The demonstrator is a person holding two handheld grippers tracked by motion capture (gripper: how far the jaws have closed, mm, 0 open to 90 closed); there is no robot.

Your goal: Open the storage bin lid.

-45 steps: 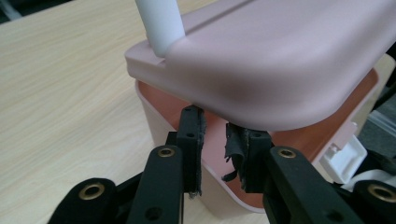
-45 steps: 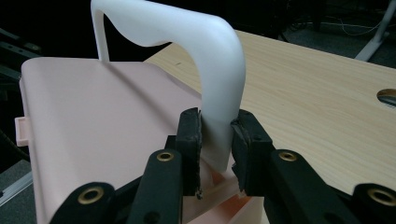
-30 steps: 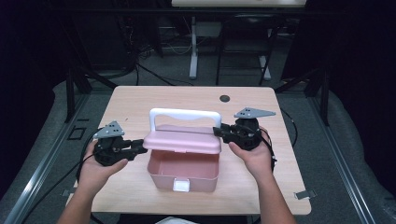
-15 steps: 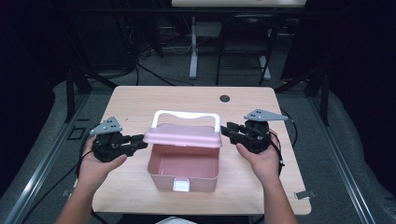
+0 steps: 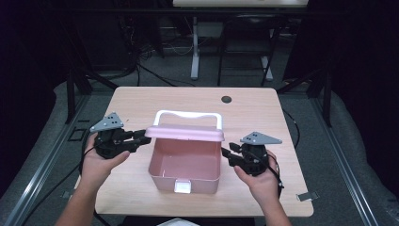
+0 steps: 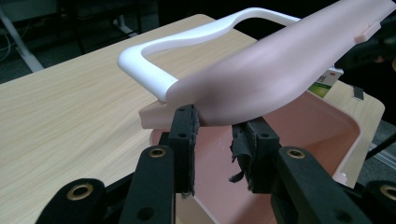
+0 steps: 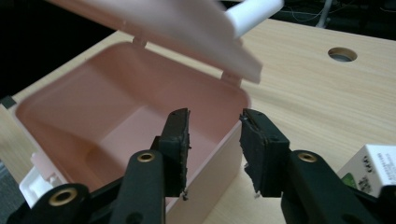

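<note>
Pink box (image 5: 186, 165), pink lid (image 5: 185, 133), white handle (image 5: 188, 115). Under box: pale wood-grain table (image 5: 136, 101). Beside box: black grippers (grey plates on top). White-green carton (image 7: 371, 170) near box.

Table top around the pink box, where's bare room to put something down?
The far strip of the light wooden table, between the white handle and the round cable hole, is free. Beside the open pink plastic box, both sides are crowded by grippers.

Legible text: none. A small white-and-green carton (image 7: 369, 170) on the desk (image 7: 327, 98) carries printed marks, but these are too blurred to read.
</note>
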